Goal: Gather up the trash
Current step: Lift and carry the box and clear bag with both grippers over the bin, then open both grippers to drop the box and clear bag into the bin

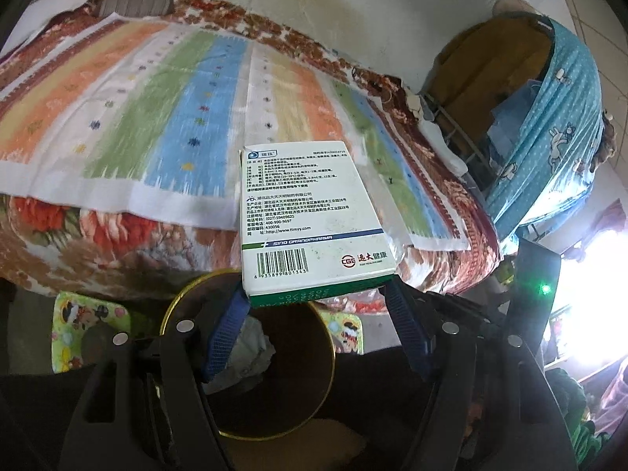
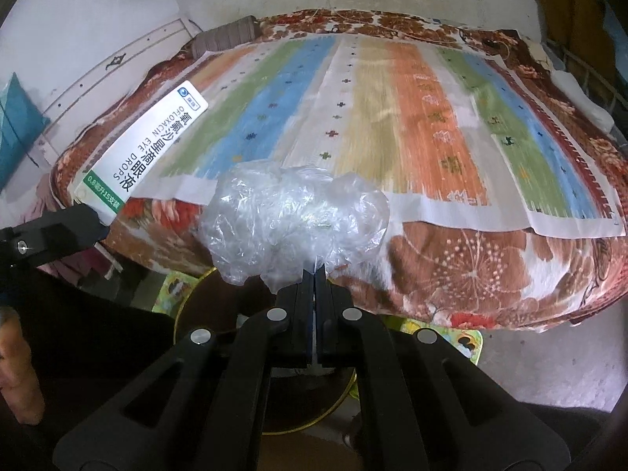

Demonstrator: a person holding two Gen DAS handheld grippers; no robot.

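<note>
The left gripper [image 1: 318, 294] holds a white medicine box [image 1: 310, 219]. Its jaws stand wide and press on the two sides of the box near its bottom end. The blue pads [image 1: 231, 322] touch the box. The box sticks up and away from the gripper, with the bar code at the near end. In the right wrist view the same box [image 2: 145, 153] shows at the left, over the left corner of the bed.

The right gripper [image 2: 314, 274] has its jaws shut tight. They pinch a bit of a crumpled clear plastic bag [image 2: 290, 219]. The rest of the bag puffs out past the tips.

Both grippers are above a round bin [image 1: 274, 353] with a gold rim. The bin stands on the floor just beside the near edge of the bed [image 1: 137, 117]. A crumpled gray paper [image 1: 251, 349] lies inside the bin. The box is over the far rim of the bin. The bag hangs over the bin too.

The bed has a striped cloth [image 2: 392, 117] on top, with green, blue, cream and orange bands. Under it is a flower blanket [image 2: 471, 274] that hangs down the side. A bright cartoon mat [image 1: 86, 325] lies on the floor by the bin.
</note>
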